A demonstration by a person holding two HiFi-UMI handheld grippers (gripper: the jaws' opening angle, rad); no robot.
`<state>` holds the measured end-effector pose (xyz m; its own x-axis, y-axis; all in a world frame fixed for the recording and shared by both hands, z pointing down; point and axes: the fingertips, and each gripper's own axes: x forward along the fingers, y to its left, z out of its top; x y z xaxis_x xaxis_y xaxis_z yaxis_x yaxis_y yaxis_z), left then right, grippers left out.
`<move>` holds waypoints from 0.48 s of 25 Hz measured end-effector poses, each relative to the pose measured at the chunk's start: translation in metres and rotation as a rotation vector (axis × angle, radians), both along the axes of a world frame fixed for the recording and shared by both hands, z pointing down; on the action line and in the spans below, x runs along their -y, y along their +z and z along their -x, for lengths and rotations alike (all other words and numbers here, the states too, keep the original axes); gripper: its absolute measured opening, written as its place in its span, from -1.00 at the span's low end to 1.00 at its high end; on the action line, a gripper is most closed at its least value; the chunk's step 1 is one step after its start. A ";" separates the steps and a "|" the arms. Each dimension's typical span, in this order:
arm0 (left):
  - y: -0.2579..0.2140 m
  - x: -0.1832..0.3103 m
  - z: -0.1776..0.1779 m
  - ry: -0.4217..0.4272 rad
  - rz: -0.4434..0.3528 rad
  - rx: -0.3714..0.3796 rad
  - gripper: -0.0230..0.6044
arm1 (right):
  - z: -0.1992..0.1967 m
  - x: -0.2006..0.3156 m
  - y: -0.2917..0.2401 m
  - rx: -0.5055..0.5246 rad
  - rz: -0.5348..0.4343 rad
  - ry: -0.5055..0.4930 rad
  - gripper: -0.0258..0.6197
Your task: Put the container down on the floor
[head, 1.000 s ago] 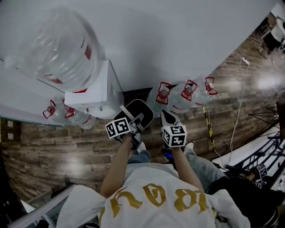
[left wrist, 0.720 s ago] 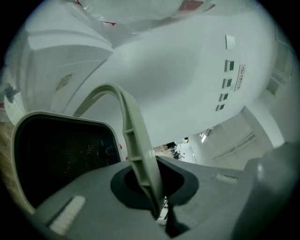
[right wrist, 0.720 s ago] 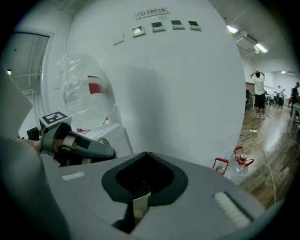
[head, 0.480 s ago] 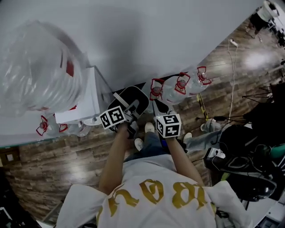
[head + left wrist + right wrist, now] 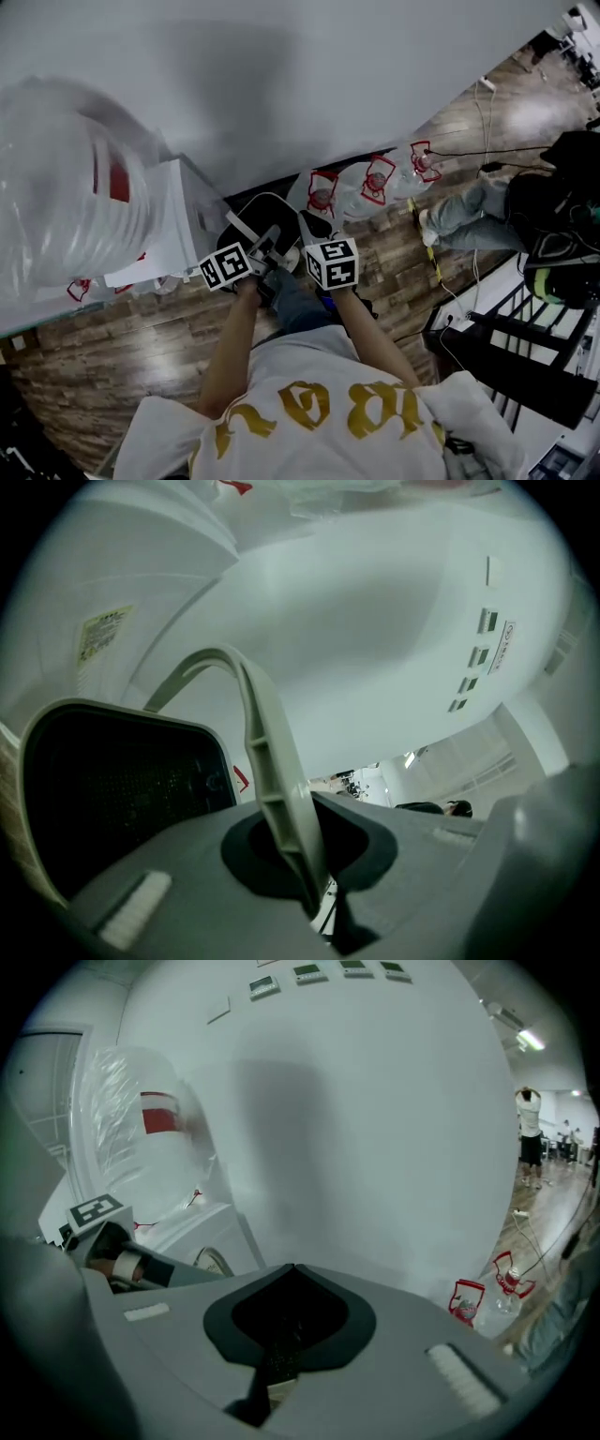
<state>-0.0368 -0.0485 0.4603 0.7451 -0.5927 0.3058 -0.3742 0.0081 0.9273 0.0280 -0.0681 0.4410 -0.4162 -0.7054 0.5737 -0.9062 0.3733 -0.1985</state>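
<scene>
Pinches the container's pale arched handle in the left tool, jaws pressed onto the strap, so that the dark, pale-rimmed container hangs from that one grip. Holds the right tool just right of it, jaws pressed together on nothing discernible, probably free as a spare for steadying. Carries the load far from the body, near the wall, between the white water dispenser on the left and the red-handled jugs on the right. Leaves the container seemingly clear of the wooden floor, not yet set down. Puts its dark mouth up and left of the left tool's jaws, with the handle arching from them to the rim.
</scene>
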 end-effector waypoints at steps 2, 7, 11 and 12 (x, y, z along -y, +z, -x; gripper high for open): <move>0.011 0.002 0.002 -0.009 0.019 -0.004 -0.87 | 0.002 0.011 0.004 0.002 -0.004 -0.011 -0.83; 0.045 0.003 0.003 -0.023 0.077 0.009 -0.87 | -0.003 0.021 0.031 -0.003 0.034 -0.034 -0.83; 0.073 0.001 -0.001 -0.022 0.109 0.035 -0.88 | -0.005 0.016 0.059 -0.006 0.081 -0.077 -0.83; 0.081 0.000 -0.001 -0.023 0.118 0.038 -0.88 | -0.005 0.012 0.068 -0.010 0.095 -0.092 -0.83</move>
